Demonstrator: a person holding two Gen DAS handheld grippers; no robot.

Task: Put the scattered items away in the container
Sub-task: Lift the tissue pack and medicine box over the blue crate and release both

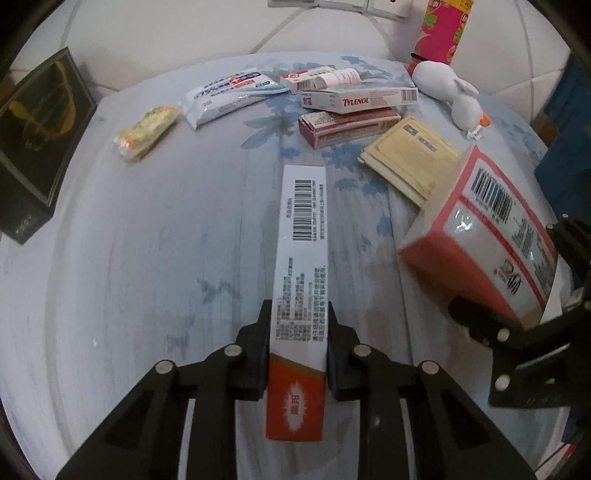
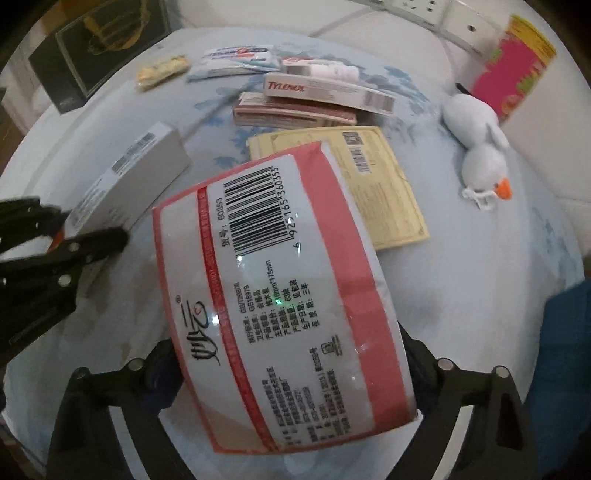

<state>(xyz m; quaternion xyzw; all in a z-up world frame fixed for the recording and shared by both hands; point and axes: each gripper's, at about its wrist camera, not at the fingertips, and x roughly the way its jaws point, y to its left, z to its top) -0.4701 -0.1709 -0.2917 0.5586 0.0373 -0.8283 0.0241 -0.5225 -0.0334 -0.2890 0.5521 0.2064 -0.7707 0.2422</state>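
The left gripper (image 1: 297, 332) is clamped on a long white carton with an orange end (image 1: 301, 258), its pads pressing both long sides near the orange end, and the carton's barcoded end points toward the Tylenol box (image 1: 360, 99). Taking the Tylenol box as the landmark: it lies across a dark red carton (image 1: 343, 125) just on the near side of it, and a small white-and-red box with a white bottle (image 1: 319, 79) sits just behind it. A blue-and-white pouch (image 1: 231, 94) lies to its left, with a clear-wrapped yellow-green packet (image 1: 147, 131) further left and a black box with gold print (image 1: 38, 144) beyond that at the table edge. To its right lies a white plush duck (image 1: 452, 94), with a pink-and-yellow cylinder (image 1: 441, 31) behind the duck. Nearer than the dark red carton rest flat yellow sachets (image 1: 410, 158). The right gripper (image 2: 291, 373) has its fingers spread wide around a pink-and-white tissue pack (image 2: 280, 288), which fills the space between them and partly overlaps the yellow sachets; it seems to be gripped at its sides, though the contact points are hidden behind the pack. Everything lies on a pale blue flowered tabletop (image 1: 147, 258). No container can be identified with certainty.
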